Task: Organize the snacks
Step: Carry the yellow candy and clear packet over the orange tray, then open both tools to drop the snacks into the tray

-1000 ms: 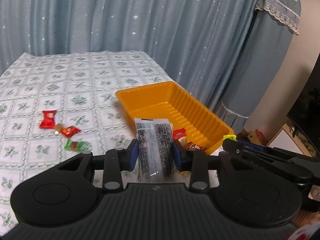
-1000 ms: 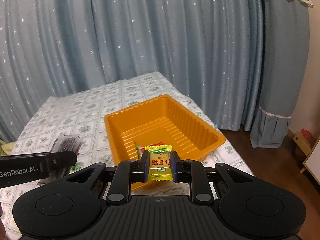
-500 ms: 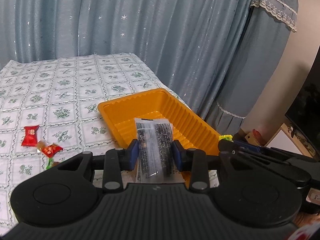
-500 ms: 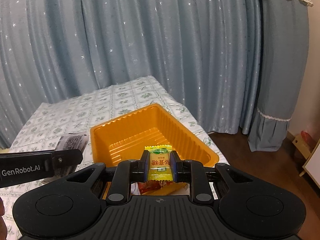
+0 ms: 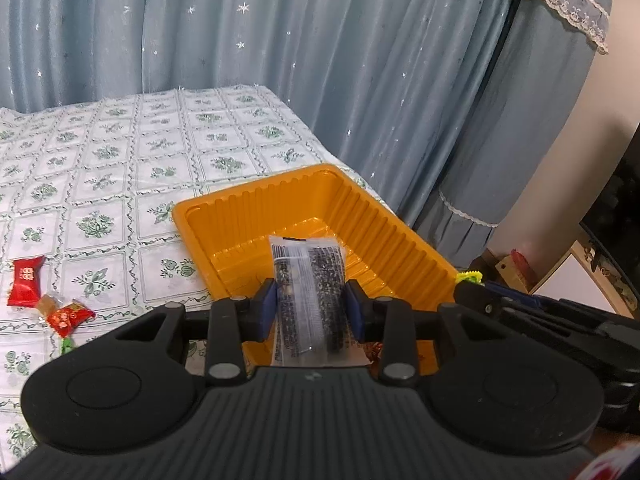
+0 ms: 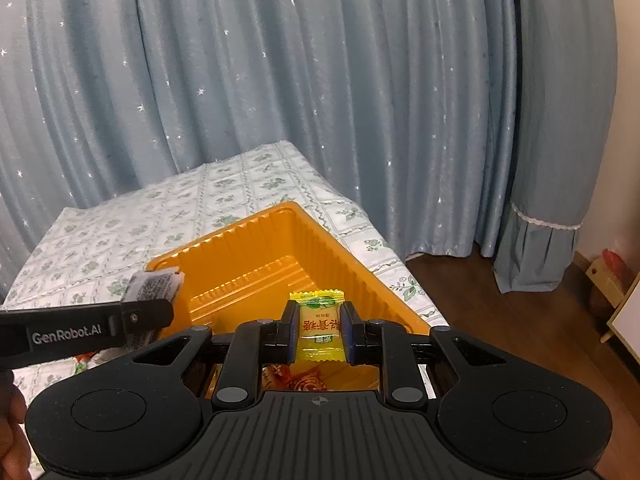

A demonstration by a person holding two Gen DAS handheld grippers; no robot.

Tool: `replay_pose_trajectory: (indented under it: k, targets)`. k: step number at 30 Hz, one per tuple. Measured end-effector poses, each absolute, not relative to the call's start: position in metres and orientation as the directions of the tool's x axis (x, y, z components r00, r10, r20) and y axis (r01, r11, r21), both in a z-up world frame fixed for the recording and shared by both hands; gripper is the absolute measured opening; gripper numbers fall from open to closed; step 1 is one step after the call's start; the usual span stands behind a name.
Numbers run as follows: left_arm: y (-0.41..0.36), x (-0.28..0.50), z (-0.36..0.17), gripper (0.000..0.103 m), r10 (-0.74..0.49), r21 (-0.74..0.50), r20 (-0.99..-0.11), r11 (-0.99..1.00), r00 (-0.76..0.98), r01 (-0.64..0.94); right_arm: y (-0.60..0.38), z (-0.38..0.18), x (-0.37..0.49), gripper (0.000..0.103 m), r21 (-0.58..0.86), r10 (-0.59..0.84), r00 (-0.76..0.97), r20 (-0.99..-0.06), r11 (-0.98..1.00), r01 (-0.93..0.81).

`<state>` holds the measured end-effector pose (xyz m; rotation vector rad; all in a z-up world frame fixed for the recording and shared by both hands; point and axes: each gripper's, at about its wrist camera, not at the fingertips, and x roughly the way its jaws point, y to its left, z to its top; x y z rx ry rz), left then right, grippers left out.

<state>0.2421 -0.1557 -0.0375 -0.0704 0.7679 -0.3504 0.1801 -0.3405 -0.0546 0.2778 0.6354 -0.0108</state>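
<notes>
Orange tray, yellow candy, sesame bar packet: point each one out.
Orange tray (image 6: 256, 240): right wrist view, far inner wall.
Yellow candy (image 6: 319, 330): right wrist view, middle of wrapper.
Sesame bar packet (image 5: 310, 300): left wrist view, middle of packet.

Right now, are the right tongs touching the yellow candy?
Touching. The right wrist view shows the right tongs pinching the yellow candy, both pads pressed against its sides, no gap.
</notes>
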Motion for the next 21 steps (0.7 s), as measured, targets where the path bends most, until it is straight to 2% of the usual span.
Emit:
replay_pose_trajectory:
  k: [5,7,9,21]
  targets:
    - [-0.160,0.251,-0.046,0.035,-0.338,-0.199,-0.680,0.939,0.651,0.279,-0.342,-0.057,0.188,0.022,0.251,0.073,0.804,-0.591,0.963,0.097]
    - [-0.159,0.255,-0.048,0.038,-0.340,-0.210,-0.680,0.939,0.650,0.272,-0.343,-0.059,0.190,0.022,0.250,0.071,0.803,-0.591,0.963,0.099]
    - [-0.156,0.258,-0.046,0.047,-0.334,-0.212,-0.675,0.942,0.658,0.260,-0.344,-0.060,0.191,0.022,0.251,0.070,0.802,-0.593,0.963,0.101]
    - [-0.131,0.249,-0.039,0.049,-0.304,-0.213,-0.661,0.953,0.686,0.217,-0.339,-0.059,0.191,0.022,0.252,0.083,0.802,-0.592,0.964,0.086]
